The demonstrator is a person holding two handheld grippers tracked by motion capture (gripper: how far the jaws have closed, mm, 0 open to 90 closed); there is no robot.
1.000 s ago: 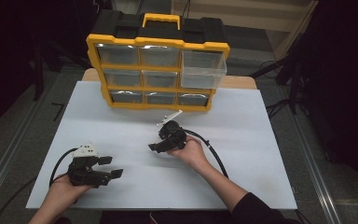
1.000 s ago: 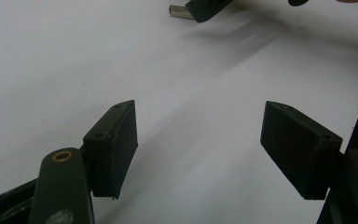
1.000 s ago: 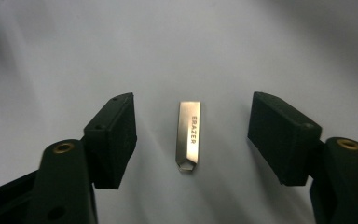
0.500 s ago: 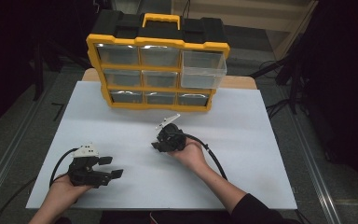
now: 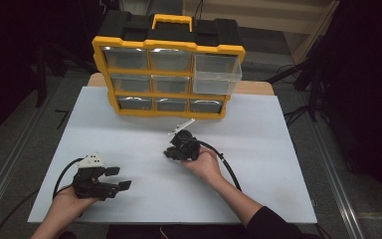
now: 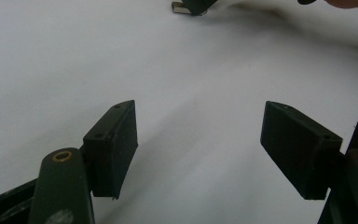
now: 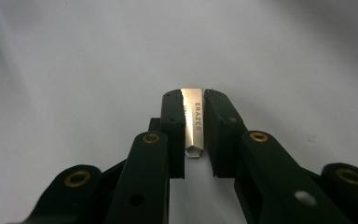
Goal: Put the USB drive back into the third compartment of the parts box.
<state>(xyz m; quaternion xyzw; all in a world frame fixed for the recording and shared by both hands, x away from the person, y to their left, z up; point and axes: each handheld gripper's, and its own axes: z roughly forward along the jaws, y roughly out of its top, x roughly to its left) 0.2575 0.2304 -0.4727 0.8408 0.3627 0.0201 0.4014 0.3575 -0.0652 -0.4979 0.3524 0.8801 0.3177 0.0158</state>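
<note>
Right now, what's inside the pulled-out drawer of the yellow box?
Nothing shows inside the clear drawer sticking out of the yellow box. Its walls look see-through and bare, but the high view is too blurry to rule out something tiny on its floor.

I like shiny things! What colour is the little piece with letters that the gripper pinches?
Silvery metal piece, shown best in the right gripper view.

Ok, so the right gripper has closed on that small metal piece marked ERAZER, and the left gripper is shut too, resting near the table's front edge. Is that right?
Not quite: the left gripper is open, its jaws standing wide apart with nothing between them, as the left gripper view shows. The rest holds: the right gripper has just closed on the small metal piece marked ERAZER, and the left rests near the front edge of the table.
</note>
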